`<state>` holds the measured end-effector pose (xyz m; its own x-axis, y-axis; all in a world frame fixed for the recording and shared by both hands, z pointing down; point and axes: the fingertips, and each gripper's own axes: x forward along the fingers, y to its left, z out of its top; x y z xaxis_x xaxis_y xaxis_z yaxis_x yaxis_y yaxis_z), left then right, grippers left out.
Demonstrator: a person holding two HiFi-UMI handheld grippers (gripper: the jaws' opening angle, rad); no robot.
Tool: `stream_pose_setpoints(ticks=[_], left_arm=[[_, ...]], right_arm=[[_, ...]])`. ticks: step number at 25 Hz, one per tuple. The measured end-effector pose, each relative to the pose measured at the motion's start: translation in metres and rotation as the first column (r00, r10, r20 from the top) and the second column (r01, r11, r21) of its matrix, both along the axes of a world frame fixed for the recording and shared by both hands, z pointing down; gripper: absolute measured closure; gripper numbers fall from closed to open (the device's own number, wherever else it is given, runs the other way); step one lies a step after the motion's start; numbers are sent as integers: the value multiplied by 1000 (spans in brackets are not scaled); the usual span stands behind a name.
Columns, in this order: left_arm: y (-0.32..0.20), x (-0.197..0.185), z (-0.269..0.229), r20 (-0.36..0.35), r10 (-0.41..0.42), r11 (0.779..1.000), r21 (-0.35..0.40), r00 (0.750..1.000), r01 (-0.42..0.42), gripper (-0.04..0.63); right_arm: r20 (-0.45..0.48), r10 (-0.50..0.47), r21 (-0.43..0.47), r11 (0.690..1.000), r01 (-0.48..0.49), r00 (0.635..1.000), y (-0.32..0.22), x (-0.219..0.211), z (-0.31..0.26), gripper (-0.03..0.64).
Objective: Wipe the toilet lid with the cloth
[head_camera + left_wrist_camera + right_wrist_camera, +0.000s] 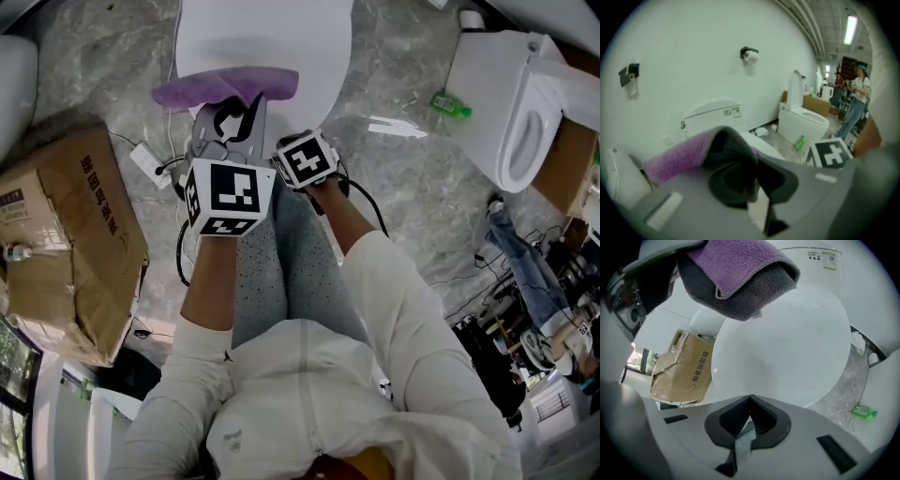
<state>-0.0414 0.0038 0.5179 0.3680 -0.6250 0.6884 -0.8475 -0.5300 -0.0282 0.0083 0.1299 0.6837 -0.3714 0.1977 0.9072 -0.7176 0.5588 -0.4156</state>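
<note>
The white toilet lid (281, 37) lies closed at the top of the head view. A purple and grey cloth (225, 86) hangs over the lid's near edge, with my left gripper (230, 112) shut on it. In the left gripper view the cloth (679, 154) folds over the jaws and hides their tips. My right gripper (750, 400) is shut with nothing in it. It hovers just right of the left one, above the lid (787, 348) and below the cloth (740, 273). Its marker cube (305, 157) shows in the head view.
A cardboard box (66, 244) stands on the floor to the left, with a cable and plug strip (150, 164) beside it. A second toilet (525, 112) with its seat up and a green bottle (450, 105) are at the right. People (855, 93) stand far off.
</note>
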Motion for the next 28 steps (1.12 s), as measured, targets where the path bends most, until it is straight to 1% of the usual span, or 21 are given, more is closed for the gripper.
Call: stream_pose_setpoints(ticks=[3, 9, 15, 21, 24, 28], left_arm=[[-5, -2, 1, -3, 3, 1000, -6, 1000, -3, 566], [-15, -9, 3, -1, 13, 1000, -11, 1000, -13, 566], [-23, -7, 4, -4, 32, 999, -19, 999, -32, 566], [-26, -11, 4, -3, 51, 998, -20, 999, -51, 566], [-27, -12, 4, -5, 55, 998, -20, 998, -55, 566], [-31, -12, 2, -3, 57, 998, -16, 998, -57, 566]], right_arm=[[-19, -2, 13, 1000, 2, 1000, -3, 3, 6, 601], [-24, -31, 13, 999, 31, 999, -2, 2, 14, 601], [-38, 14, -7, 1000, -14, 999, -3, 6, 23, 601], [-57, 25, 7, 1000, -25, 998, 0, 4, 30, 601], [-31, 48, 35, 998, -47, 998, -3, 3, 20, 601], [45, 110, 133, 984, -115, 993, -30, 1, -11, 601]])
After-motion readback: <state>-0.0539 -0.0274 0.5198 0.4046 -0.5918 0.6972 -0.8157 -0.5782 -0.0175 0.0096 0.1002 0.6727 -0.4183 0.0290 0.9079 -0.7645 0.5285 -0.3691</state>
